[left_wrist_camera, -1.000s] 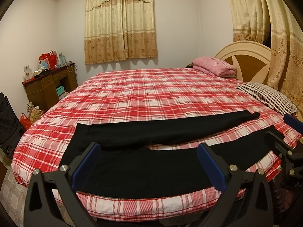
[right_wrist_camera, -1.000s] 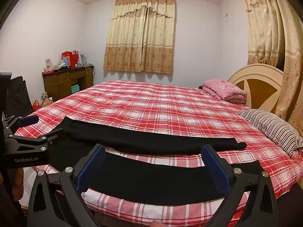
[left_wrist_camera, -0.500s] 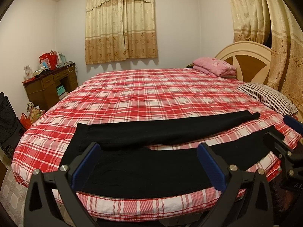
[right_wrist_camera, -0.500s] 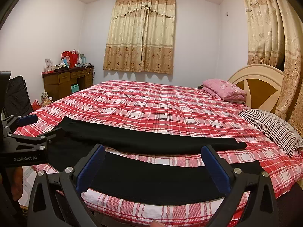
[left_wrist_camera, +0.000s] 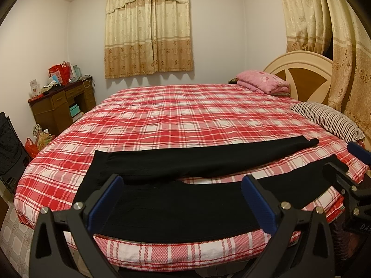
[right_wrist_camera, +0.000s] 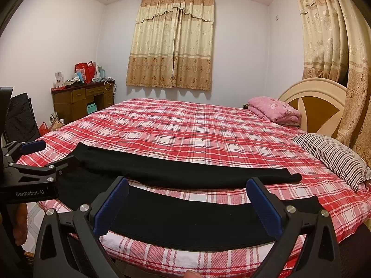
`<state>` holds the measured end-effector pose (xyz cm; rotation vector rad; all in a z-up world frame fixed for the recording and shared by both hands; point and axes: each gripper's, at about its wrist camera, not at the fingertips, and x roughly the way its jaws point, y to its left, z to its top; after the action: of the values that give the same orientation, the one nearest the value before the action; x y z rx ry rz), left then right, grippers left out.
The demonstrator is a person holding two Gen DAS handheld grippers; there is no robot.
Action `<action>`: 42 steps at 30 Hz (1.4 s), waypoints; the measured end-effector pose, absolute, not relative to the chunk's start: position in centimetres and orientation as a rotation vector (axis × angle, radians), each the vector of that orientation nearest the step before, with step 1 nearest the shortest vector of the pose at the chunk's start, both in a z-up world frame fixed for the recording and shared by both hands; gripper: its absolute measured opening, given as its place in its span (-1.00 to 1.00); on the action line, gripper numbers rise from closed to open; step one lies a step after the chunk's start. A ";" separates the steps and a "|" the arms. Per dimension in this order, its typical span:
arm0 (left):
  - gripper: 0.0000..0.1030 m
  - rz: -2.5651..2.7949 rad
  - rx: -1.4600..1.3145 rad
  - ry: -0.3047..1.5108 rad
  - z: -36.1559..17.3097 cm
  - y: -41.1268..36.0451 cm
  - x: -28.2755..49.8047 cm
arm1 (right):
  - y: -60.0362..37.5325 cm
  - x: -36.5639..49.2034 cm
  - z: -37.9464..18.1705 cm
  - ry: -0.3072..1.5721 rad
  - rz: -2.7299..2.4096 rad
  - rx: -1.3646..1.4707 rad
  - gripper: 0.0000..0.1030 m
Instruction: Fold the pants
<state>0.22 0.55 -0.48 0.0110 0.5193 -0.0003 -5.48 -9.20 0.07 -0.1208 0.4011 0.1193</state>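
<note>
One pair of black pants (left_wrist_camera: 176, 199) lies flat along the near edge of the bed (left_wrist_camera: 185, 115), its two legs spread apart and running toward the striped pillow (left_wrist_camera: 329, 120). Two tools hover above that edge: the left tool (left_wrist_camera: 180, 201) and the right tool (right_wrist_camera: 187, 203), each with its fingers spread wide and holding nothing. One pink folded blanket (right_wrist_camera: 273, 111) sits by the headboard.
</note>
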 end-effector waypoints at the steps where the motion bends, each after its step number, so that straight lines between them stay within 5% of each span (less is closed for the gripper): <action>1: 1.00 0.000 0.010 0.520 -0.5 0.5 0.2 | -9.2 -5.4 0.0 0.401 0.120 -0.120 0.98; 32: 1.00 -0.024 0.023 0.551 -1.8 1.3 2.1 | -8.9 -4.5 -2.0 0.437 0.162 -0.109 0.98; 42: 0.98 0.143 0.019 0.588 -4.3 10.8 11.1 | -10.7 -0.5 -6.5 0.571 0.212 -0.055 0.98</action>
<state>11.12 10.82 -4.33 0.0186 0.5878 0.1435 -0.51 -10.69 -6.55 -0.0551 0.5714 0.2123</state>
